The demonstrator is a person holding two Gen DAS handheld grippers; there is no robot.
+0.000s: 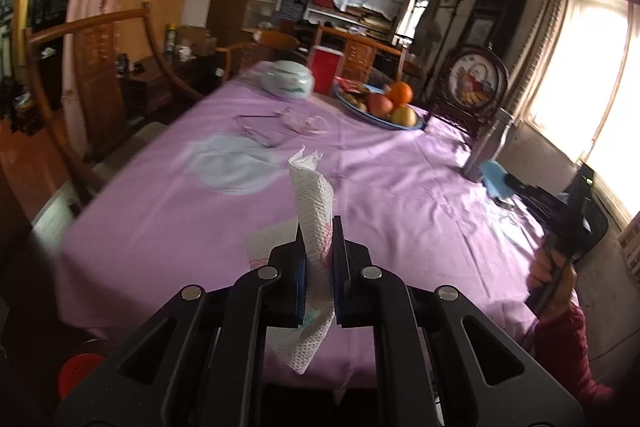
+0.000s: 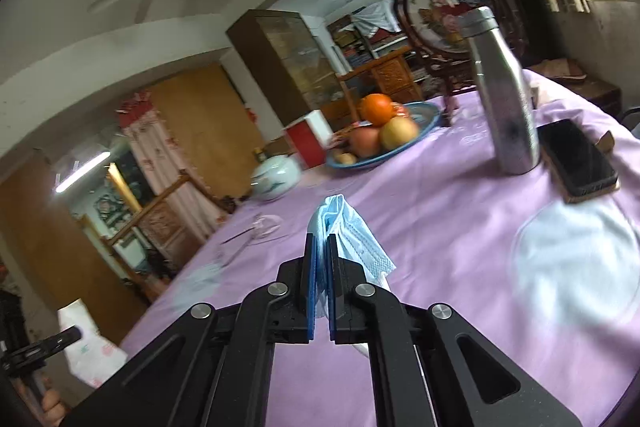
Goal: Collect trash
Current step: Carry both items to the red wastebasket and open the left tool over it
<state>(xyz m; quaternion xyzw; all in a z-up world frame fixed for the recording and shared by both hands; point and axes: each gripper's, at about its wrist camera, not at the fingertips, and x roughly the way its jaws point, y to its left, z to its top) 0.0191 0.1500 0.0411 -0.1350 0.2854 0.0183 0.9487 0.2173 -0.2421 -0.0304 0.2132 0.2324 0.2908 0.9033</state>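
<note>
My left gripper (image 1: 319, 227) is shut on a white paper towel (image 1: 314, 203) that sticks up past the fingertips and hangs below them, above the purple tablecloth (image 1: 192, 227). My right gripper (image 2: 321, 241) is shut on a blue face mask (image 2: 352, 231), which drapes to the right over the cloth (image 2: 440, 227). In the left wrist view the right gripper (image 1: 516, 187) and the mask (image 1: 494, 175) show at the right, held by a hand in a red sleeve. In the right wrist view the paper towel (image 2: 86, 343) shows at the lower left.
A blue fruit plate (image 1: 380, 121) (image 2: 420, 131), a pale lidded jar (image 1: 287, 81) (image 2: 276, 175), a red-and-white box (image 1: 325, 69), a steel bottle (image 2: 504, 95) (image 1: 486, 147) and a phone (image 2: 574, 157) stand on the table. Clear plastic wrap (image 1: 304, 123) (image 2: 262, 227) lies mid-table. Wooden chairs (image 1: 96, 75) surround it.
</note>
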